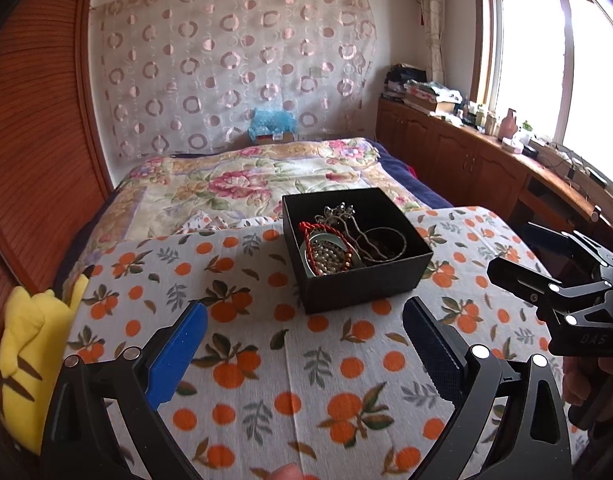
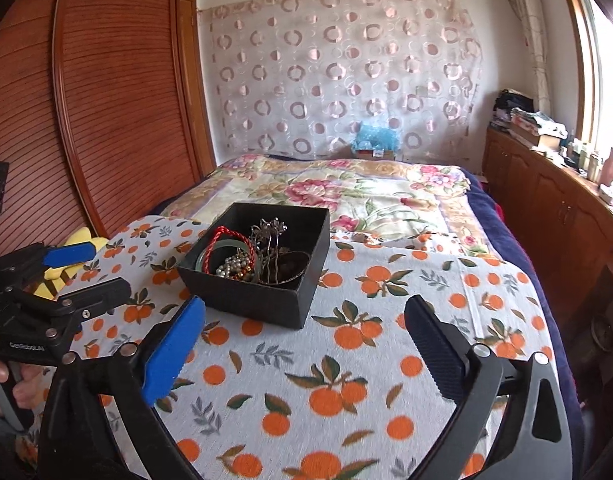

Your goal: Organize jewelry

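Note:
A black open box (image 1: pixel 362 290) stands on an orange-print cloth (image 1: pixel 266 364). Inside it lie a red cord bracelet (image 1: pixel 306 227), a heap of pearl beads (image 1: pixel 326 258), a silver hairpin (image 1: pixel 338 212) and a thin dark ring-shaped piece (image 1: pixel 384 240). My left gripper (image 1: pixel 304 308) is open just in front of the box, with nothing between its blue pads. My right gripper (image 2: pixel 305 306) is also open and empty, close before the box (image 2: pixel 246 300) and slightly to its right. Each wrist view catches the other gripper at its edge: the right one (image 1: pixel 510 250), the left one (image 2: pixel 108 268).
A yellow plush toy (image 1: pixel 30 340) lies at the cloth's left edge. Behind the box stretches a bed with a floral quilt (image 1: pixel 246 176). A slatted wooden wardrobe (image 2: pixel 106 100) stands on the left, and a cluttered wooden cabinet (image 1: pixel 466 156) runs under the window on the right.

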A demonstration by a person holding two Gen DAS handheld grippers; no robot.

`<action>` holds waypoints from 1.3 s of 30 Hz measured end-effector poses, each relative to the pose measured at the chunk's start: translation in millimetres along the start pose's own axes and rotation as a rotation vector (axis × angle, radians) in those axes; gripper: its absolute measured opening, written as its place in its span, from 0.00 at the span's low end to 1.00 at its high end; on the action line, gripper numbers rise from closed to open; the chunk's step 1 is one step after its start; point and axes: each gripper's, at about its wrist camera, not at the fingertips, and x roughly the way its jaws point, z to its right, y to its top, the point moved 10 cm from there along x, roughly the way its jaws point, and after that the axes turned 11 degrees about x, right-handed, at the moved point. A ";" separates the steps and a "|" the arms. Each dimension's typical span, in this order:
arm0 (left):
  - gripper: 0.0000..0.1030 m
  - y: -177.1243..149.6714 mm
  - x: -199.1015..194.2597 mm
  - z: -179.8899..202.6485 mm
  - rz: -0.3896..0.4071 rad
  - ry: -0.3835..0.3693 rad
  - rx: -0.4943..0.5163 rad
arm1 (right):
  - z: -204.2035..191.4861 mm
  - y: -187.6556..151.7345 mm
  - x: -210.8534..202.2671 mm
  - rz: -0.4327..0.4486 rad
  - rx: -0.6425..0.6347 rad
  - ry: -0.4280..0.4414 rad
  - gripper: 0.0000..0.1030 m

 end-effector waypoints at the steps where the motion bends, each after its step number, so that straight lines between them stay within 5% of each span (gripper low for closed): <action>1: 0.92 -0.3 -6.0 0.1 0.008 0.005 -0.005 | -0.1 -0.3 -4.2 0.006 0.002 -0.006 0.97; 18: 0.92 0.6 -85.5 4.4 0.115 0.073 -0.007 | -17.0 6.8 -103.7 0.205 0.032 -0.007 0.97; 39: 0.92 -1.2 -96.1 6.3 0.131 0.088 -0.015 | -18.9 0.7 -105.6 0.205 0.035 -0.008 0.97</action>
